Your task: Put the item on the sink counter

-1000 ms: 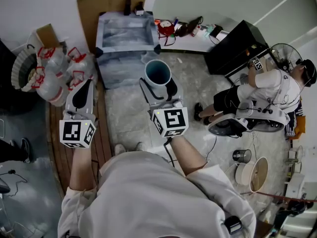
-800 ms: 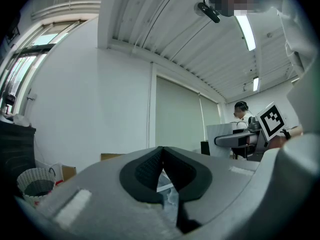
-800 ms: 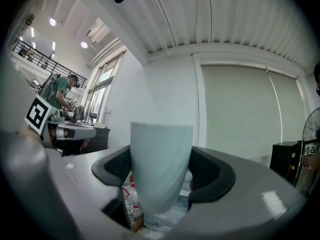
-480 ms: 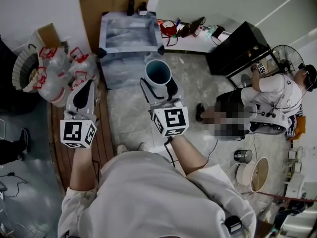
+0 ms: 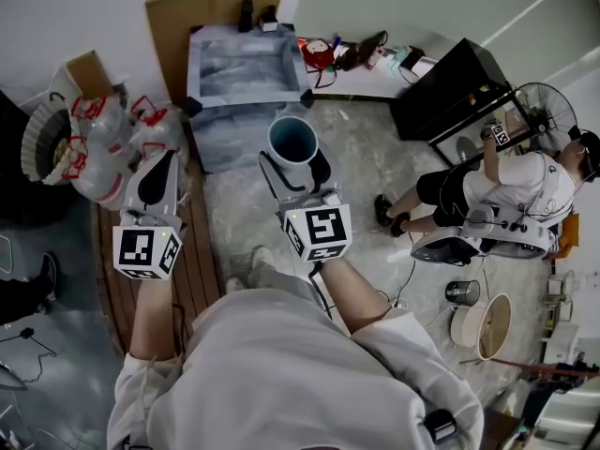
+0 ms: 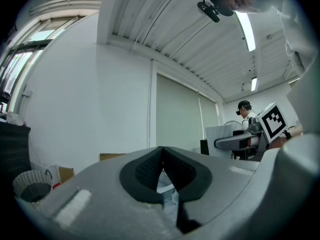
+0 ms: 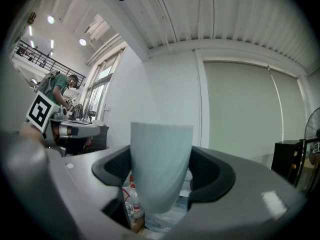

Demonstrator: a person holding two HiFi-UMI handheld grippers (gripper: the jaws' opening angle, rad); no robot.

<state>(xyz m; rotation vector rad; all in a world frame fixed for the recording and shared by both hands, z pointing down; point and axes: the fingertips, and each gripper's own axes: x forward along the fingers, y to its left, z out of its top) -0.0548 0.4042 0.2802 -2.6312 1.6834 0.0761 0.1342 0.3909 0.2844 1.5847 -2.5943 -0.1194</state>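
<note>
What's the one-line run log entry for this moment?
right gripper: shut on cup | cup: upright | left gripper: shut, empty

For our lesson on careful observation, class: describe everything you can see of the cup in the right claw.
The cup is a plain, pale blue-grey tumbler, smooth and matt, perhaps plastic or ceramic, with no handle in sight. Its wall narrows toward the base. From above, its round mouth faces up and the darker teal inside looks empty. It is upright in the air, off any surface, clamped at its sides between the dark pads of the right claw. Nothing else touches it.
</note>
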